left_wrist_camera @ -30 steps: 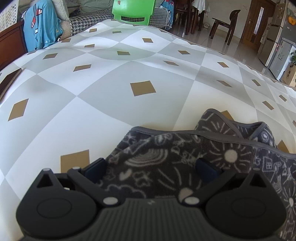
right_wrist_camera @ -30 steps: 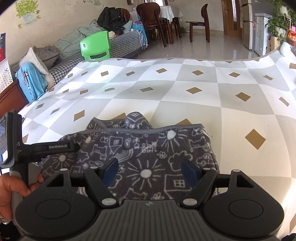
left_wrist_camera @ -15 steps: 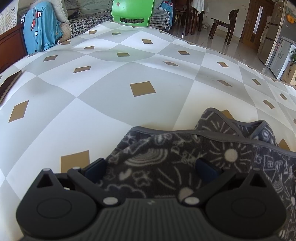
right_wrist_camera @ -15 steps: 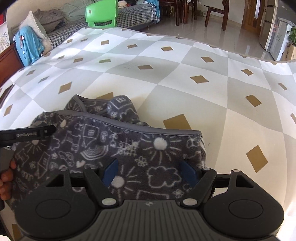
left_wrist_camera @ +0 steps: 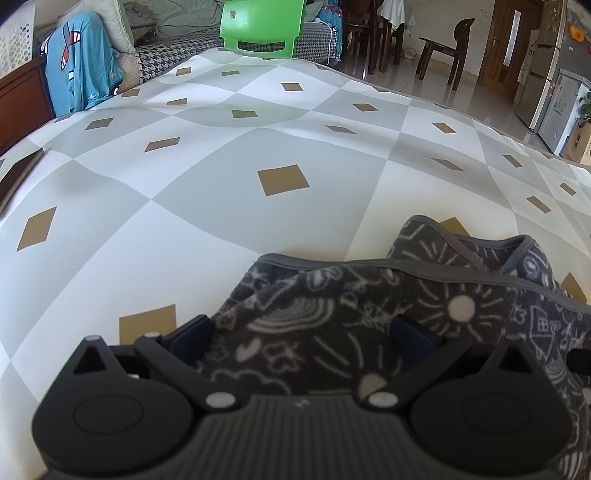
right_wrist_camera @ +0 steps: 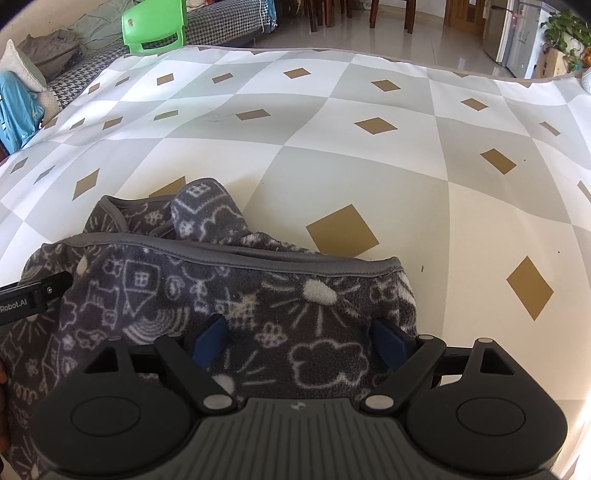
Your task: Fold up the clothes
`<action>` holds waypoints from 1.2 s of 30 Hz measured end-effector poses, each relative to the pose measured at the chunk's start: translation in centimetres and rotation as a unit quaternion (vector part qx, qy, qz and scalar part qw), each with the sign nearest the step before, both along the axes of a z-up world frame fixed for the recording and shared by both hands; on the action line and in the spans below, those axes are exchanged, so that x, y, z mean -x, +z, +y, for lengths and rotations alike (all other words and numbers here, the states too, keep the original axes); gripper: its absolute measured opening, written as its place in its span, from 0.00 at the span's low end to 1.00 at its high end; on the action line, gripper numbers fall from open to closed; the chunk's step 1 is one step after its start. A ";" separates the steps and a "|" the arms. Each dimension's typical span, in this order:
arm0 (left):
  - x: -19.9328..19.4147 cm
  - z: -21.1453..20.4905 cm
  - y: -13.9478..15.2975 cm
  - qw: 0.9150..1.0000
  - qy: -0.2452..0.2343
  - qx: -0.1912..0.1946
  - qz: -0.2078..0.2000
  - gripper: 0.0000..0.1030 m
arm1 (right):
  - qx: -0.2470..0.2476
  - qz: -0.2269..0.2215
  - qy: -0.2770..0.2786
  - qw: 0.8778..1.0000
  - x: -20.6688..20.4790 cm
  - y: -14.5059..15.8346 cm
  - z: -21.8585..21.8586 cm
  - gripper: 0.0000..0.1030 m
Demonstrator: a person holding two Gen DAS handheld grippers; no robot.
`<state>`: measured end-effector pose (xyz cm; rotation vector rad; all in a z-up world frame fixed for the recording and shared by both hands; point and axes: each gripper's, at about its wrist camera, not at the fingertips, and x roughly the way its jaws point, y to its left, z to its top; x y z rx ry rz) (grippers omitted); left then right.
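Fleece garment (right_wrist_camera: 229,295) folded, right gripper (right_wrist_camera: 299,339) jaws just widened, nearer now

A green plastic chair (left_wrist_camera: 261,27) stands behind the diamond-patterned cloth (left_wrist_camera: 258,147); a blue garment (left_wrist_camera: 79,70) hangs left.

From here, my left gripper's (left_wrist_camera: 301,338) body is hiding the near part of the dark printed fleece garment (left_wrist_camera: 369,317). The frame's right edge is cutting it off.

We see a mat (right_wrist_camera: 369,177) checked in grey and white with tan diamonds. On it lies the folded grey fleece garment (right_wrist_camera: 229,291). A dark phone (left_wrist_camera: 18,175) rests near its left edge.
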<state>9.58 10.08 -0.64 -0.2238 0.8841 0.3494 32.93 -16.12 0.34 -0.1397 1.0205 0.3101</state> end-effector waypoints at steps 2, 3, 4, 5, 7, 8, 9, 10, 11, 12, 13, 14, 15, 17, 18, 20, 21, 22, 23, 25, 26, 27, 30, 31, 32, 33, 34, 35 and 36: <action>-0.1 0.1 0.0 1.000 -0.001 0.000 0.001 1.00 | 0.005 -0.003 -0.001 1.000 0.0 -0.1 0.3 0.87; -0.2 0.1 0.0 1.000 -0.002 0.002 0.002 1.00 | 0.006 -0.003 -0.002 1.000 0.0 -0.2 0.4 0.88; -0.3 0.2 0.0 1.000 -0.002 0.003 0.004 1.00 | 0.007 -0.003 -0.004 1.000 -0.1 -0.2 0.5 0.89; -0.4 0.3 0.0 1.000 -0.002 0.006 0.006 1.00 | 0.007 -0.004 -0.005 1.000 -0.1 -0.2 0.6 0.90; -0.5 0.4 0.1 1.000 -0.001 0.011 0.011 1.00 | 0.010 -0.006 -0.007 1.000 -0.1 -0.3 0.7 0.90; -0.6 0.5 0.2 1.000 0.002 0.015 0.014 1.00 | 0.011 -0.008 -0.007 1.000 0.0 -0.3 0.7 0.90; -0.6 0.5 0.3 1.000 0.004 0.019 0.017 1.00 | 0.011 -0.009 -0.007 1.000 0.0 -0.3 0.7 0.90; -0.6 0.5 0.5 1.000 0.005 0.021 0.016 1.00 | 0.011 -0.010 -0.006 1.000 0.0 -0.2 0.7 0.90; -0.5 0.4 0.7 1.000 0.005 0.022 0.014 1.00 | 0.011 -0.009 -0.004 1.000 0.1 0.0 0.7 0.90; -0.3 0.3 1.0 1.000 0.003 0.021 0.012 1.00 | 0.012 -0.009 -0.001 1.000 0.1 0.1 0.6 0.89; -0.1 0.1 1.3 1.000 0.001 0.018 0.011 1.00 | 0.012 -0.008 0.002 1.000 0.2 0.3 0.6 0.88; 0.0 -0.3 1.6 1.000 -0.006 0.014 0.011 1.00 | 0.011 -0.009 0.001 1.000 0.3 0.5 0.4 0.87; 0.2 -0.7 1.9 1.000 -0.014 0.008 0.011 1.00 | 0.006 -0.011 -0.002 1.000 0.4 0.8 0.3 0.86; 0.5 -1.5 2.5 0.999 -0.030 -0.003 0.014 1.00 | -0.007 -0.014 -0.010 1.000 0.9 1.4 0.0 0.85; 0.7 -1.9 2.7 0.999 -0.037 -0.005 0.015 1.00 | -0.016 -0.014 -0.014 1.000 1.1 1.7 -0.2 0.85; 1.2 -2.6 3.1 0.999 -0.050 -0.005 0.017 1.00 | -0.031 -0.012 -0.019 0.999 1.6 2.3 -0.5 0.85; 1.4 -3.0 3.2 0.998 -0.056 -0.005 0.019 1.00 | -0.038 -0.012 -0.020 0.999 2.0 2.6 -0.6 0.85; 1.7 -3.5 3.2 0.998 -0.062 -0.009 0.023 1.00 | -0.042 -0.012 -0.020 0.999 2.3 2.9 -0.6 0.85; 1.9 -3.9 3.2 0.997 -0.068 -0.017 0.028 1.00 | -0.044 -0.012 -0.019 0.999 2.6 3.1 -0.7 0.85; 2.4 -4.5 3.3 0.996 -0.076 -0.030 0.037 1.00 | -0.043 -0.010 -0.018 0.999 3.2 3.4 -0.8 0.85; 2.7 -4.7 3.3 0.995 -0.079 -0.034 0.041 1.00 | -0.040 -0.008 -0.017 0.999 3.5 3.4 -0.8 0.85; 3.0 -4.9 3.3 0.995 -0.082 -0.038 0.045 1.00 | -0.036 -0.006 -0.016 0.999 3.8 3.5 -0.9 0.85; 4.0 -5.6 3.3 0.994 -0.089 -0.045 0.054 1.00 | -0.027 -0.003 -0.011 1.000 4.8 3.5 -1.0 0.85; 4.3 -5.8 3.2 0.993 -0.091 -0.046 0.058 1.00 | -0.024 -0.002 -0.010 1.000 5.2 3.4 -1.0 0.85; 4.7 -5.9 3.2 0.993 -0.091 -0.048 0.063 1.00 | -0.022 0.000 -0.010 1.000 5.6 3.3 -1.0 0.85; 5.0 -6.1 3.2 0.992 -0.090 -0.050 0.069 1.00 | -0.020 0.005 -0.012 1.000 6.0 3.2 -1.1 0.85; 5.2 -6.3 3.1 0.992 -0.089 -0.051 0.072 1.00 | -0.019 0.009 -0.014 1.000 6.4 3.0 -1.2 0.85; 5.5 -6.4 3.1 0.992 -0.088 -0.053 0.075 1.00 | -0.018 0.012 -0.016 1.000 6.8 2.9 -1.2 0.85; 5.9 -6.6 3.1 0.992 -0.086 -0.055 0.077 1.00 | -0.017 0.012 -0.015 1.000 7.1 2.8 -1.2 0.85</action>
